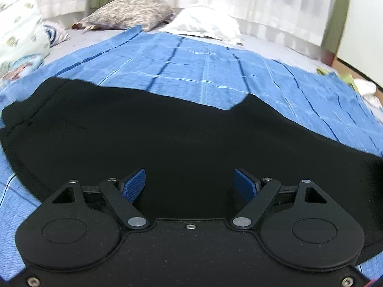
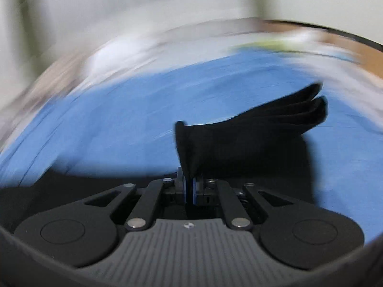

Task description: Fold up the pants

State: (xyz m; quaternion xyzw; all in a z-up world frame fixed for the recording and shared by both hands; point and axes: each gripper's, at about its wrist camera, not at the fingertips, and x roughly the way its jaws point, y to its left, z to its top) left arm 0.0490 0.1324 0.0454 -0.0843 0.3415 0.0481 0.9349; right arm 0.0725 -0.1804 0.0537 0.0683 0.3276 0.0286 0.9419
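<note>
Right gripper clenches lifted black pants; left gripper hovers released. Swinging fast, the fabric could slip free.

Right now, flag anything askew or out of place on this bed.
The black pants lie slanted across the blue blanket, their far edge stepped rather than straight. The right gripper pinches a bunched end lifted off the bed; the left gripper is open above the fabric. Nothing looks torn.
</note>
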